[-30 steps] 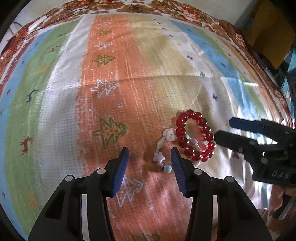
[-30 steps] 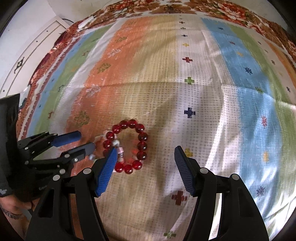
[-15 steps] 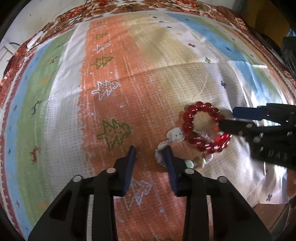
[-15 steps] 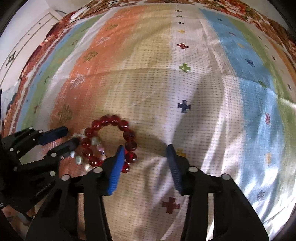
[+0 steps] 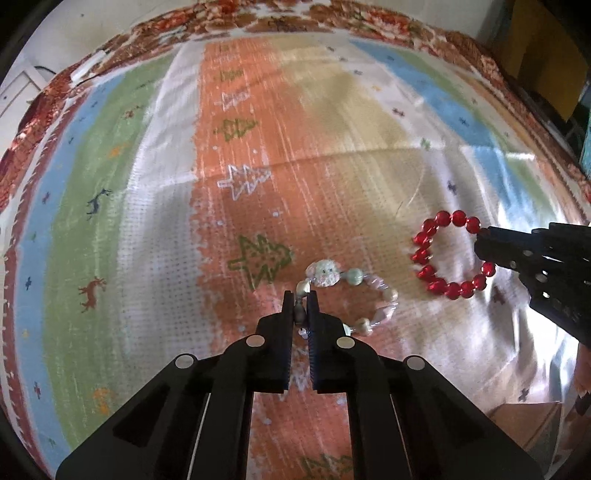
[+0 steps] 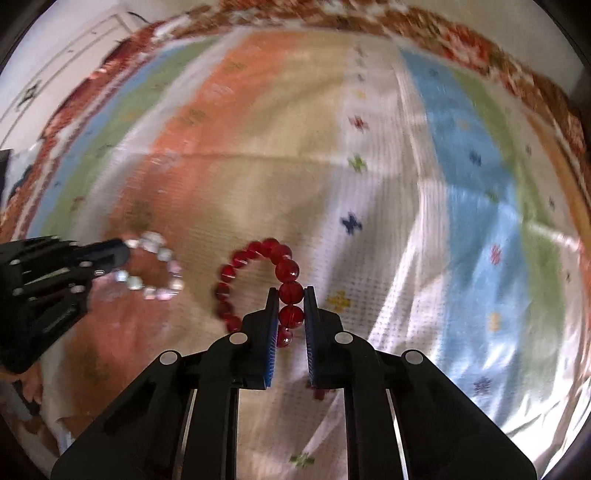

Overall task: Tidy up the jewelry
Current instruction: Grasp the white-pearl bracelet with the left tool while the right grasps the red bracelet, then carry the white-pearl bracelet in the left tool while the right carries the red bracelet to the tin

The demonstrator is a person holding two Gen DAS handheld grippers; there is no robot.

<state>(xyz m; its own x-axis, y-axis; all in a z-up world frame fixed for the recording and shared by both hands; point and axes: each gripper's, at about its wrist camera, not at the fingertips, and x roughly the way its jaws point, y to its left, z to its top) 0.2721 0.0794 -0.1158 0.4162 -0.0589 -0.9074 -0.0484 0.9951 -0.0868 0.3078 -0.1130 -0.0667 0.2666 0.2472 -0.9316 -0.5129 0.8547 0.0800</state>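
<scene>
A pale bead bracelet [image 5: 373, 295] with a white animal charm [image 5: 324, 272] lies on the striped cloth. My left gripper [image 5: 300, 300] is shut on its left side. It also shows in the right wrist view [image 6: 159, 269], held by the left gripper [image 6: 118, 253]. A red bead bracelet [image 5: 443, 254] sits to the right. My right gripper [image 6: 290, 295] is shut on its right side, with red beads [image 6: 290, 291] between the pads; in the left wrist view the right gripper [image 5: 484, 240] grips the ring from the right. The two bracelets are apart.
The striped cloth [image 5: 147, 221] with tree and deer prints covers the whole surface, with a floral border [image 5: 258, 18] at the far edge. A dark yellow object [image 5: 546, 55] stands beyond the far right corner. White furniture [image 6: 55, 74] is at the far left.
Both grippers have closed, the left on the pale bracelet and the right on the red one. The two overlapping bracelets have been pulled apart sideways.
</scene>
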